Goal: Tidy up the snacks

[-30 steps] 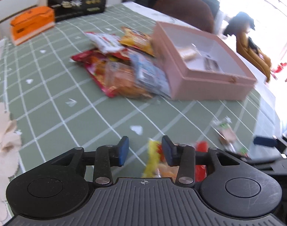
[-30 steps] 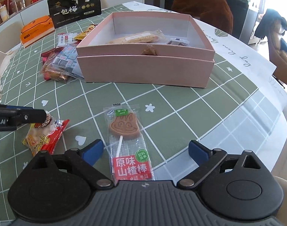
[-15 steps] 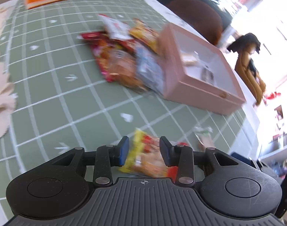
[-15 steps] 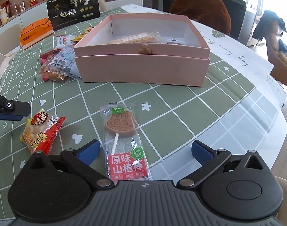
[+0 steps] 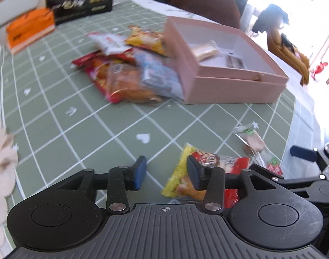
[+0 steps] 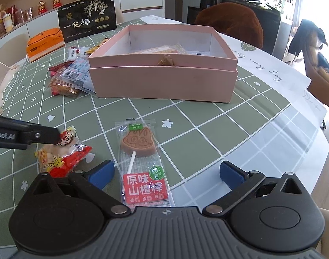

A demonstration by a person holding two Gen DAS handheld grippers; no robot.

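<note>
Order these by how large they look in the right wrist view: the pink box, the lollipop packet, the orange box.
1. pink box, clearly the largest.
2. lollipop packet, though it lies nearest the camera, which enlarges it.
3. orange box, smallest in the picture; it stands far back, so its true size against the packet is unsure.

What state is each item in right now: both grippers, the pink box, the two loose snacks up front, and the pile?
left gripper: open, holding nothing, at the red-and-yellow snack.
right gripper: open wide, straddling the lollipop.
pink box: open, no lid on, a few snacks inside.
red-and-yellow snack packet: sealed, lying on the tablecloth.
lollipop packet: sealed, flat, label up.
snack pile: loose beside the box, outside it.
</note>
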